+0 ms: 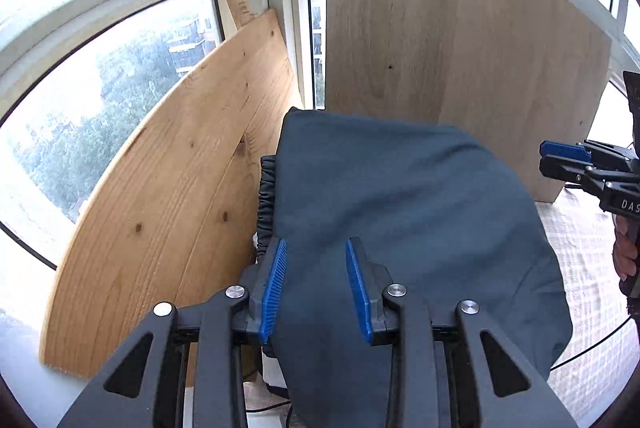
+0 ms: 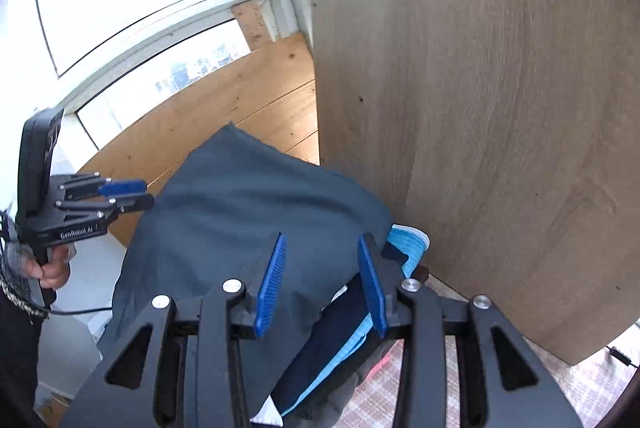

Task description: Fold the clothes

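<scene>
A dark slate-blue garment [image 1: 400, 208] lies folded and smooth on top of a pile, also seen in the right wrist view [image 2: 240, 220]. My left gripper [image 1: 316, 244] hovers over its near left part, blue pads apart, nothing pinched between them. My right gripper [image 2: 323, 237] stands open above the garment's right edge, its pads not touching cloth. Each gripper shows in the other's view: the right one [image 1: 560, 160] at the far right, the left one [image 2: 140, 192] at the far left, both off the cloth's sides.
Under the garment lie a light blue striped piece [image 2: 408, 242], a navy piece [image 2: 320, 344] and a gathered dark waistband [image 1: 266, 208]. A pine board [image 1: 160, 208] and a pale wooden panel [image 1: 460, 48] lean against the windows behind. A checked tablecloth [image 1: 592, 268] covers the table.
</scene>
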A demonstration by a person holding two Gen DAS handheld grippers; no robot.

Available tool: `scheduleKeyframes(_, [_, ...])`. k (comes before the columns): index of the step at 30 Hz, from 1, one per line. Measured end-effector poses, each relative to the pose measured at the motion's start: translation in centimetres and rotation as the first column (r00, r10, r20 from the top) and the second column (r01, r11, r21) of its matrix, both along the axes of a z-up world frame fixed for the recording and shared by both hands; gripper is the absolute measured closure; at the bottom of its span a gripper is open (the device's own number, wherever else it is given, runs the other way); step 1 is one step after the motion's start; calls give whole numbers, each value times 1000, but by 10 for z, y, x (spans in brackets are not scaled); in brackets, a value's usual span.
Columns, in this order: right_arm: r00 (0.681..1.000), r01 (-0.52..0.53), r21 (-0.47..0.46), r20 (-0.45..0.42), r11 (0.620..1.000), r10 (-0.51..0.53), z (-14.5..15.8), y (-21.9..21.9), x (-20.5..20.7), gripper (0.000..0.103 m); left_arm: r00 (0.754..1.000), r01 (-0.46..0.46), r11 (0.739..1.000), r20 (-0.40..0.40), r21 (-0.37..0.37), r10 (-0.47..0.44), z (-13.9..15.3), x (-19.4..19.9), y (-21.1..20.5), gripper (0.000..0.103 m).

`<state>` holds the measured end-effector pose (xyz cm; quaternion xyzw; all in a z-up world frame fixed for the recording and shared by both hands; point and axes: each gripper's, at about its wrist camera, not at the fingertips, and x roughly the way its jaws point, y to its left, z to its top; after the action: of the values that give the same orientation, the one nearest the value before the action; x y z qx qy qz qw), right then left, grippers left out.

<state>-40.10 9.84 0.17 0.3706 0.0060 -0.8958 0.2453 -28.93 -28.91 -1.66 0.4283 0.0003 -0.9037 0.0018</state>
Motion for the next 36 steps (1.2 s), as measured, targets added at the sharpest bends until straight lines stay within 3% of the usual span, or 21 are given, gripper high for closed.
scheduleKeyframes(2, [1000,-30,-18,-2,999,30,-1,-7,21,63,1000,23,999,-18,23,-23,6,3,6,70])
scheduleKeyframes(7, [996,-91,-13,24,996,91,-17,-39,53,63,998,54,996,-23,64,-53,10,-36,20,70])
scheduleKeyframes(11, [989,-115,58,99,992,109,-48,-57,66,62,997,13,1000,78,25,-15,-28,-85,21,70])
scheduleKeyframes(14, [993,-104,147,74,984,94,-51,-60,81,62,994,-31,999,110,31,28,-41,-101,18,71])
scheduleKeyframes(17, [998,-64,142,7,988,63,-26,-47,101,62,999,-18,998,34,59,16,-13,-74,23,71])
scheduleKeyframes(21, [997,-49,71,-55,996,53,1,-40,117,53,999,38,994,-35,98,-35,14,-9,31,69])
scheduleKeyframes(24, [996,-67,107,-54,992,73,-6,-58,119,53,997,72,990,-30,123,-69,5,39,38,68])
scheduleKeyframes(28, [998,-43,301,-33,953,56,-38,-83,129,53,1000,27,999,14,30,-28,-27,87,53,67])
scheduleKeyframes(30, [998,-43,308,-34,950,56,-38,-78,148,53,1000,-23,1000,15,5,23,-37,115,56,68])
scheduleKeyframes(33, [998,-31,261,-41,965,44,-25,-51,187,51,995,-86,993,-32,84,89,-32,163,53,65])
scheduleKeyframes(36, [999,33,210,-27,977,-28,-16,-19,225,40,989,-123,980,-58,155,133,-28,200,55,49])
